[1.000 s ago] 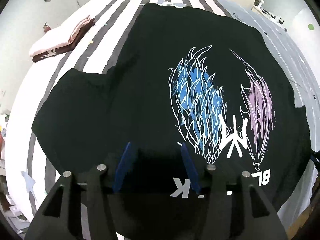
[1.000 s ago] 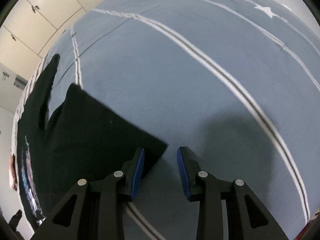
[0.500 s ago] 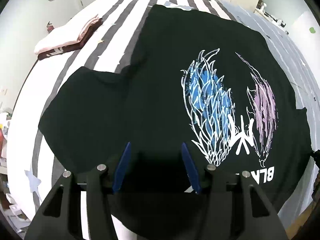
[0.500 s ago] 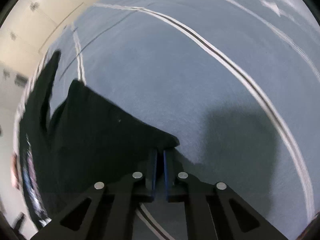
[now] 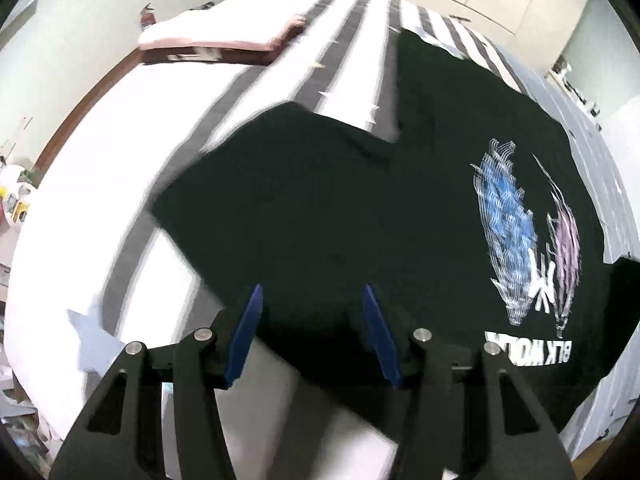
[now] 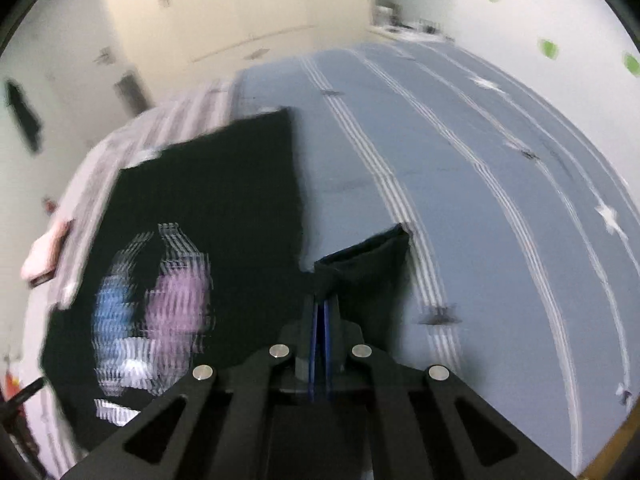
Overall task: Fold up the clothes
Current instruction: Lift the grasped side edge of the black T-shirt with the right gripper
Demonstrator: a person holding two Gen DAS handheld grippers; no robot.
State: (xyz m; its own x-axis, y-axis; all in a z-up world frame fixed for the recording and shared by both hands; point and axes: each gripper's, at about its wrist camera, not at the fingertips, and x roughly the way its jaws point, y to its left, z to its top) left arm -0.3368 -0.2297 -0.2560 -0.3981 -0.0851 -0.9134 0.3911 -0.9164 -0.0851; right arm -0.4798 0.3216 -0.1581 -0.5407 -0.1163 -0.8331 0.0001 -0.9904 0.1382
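The black T-shirt (image 5: 360, 208) lies spread face up on the bed (image 5: 120, 184), its blue and purple print (image 5: 528, 240) toward one side and a sleeve (image 6: 372, 264) reaching onto the blue part of the bedcover (image 6: 500, 220). The right hand-held gripper (image 6: 320, 320) has its blue pads pressed together on that sleeve's edge, and the cloth rises off the cover in a small tent. Its jaws have just been closing, and the sleeve is now caught between them. The left hand-held gripper (image 5: 312, 320) stands spread above the shirt's near edge on the other side, with black cloth beneath the pads but nothing pinched.

The step in hand looks like folding the sleeve inward over the body. To do it well, the right grip should carry the sleeve high enough to clear the shirt, then lay it flat along a straight fold line, without dragging the whole shirt sideways. The left one could steady the body or take the opposite sleeve. A folded pink and maroon stack (image 5: 216, 40) sits well apart near the bed's far edge.
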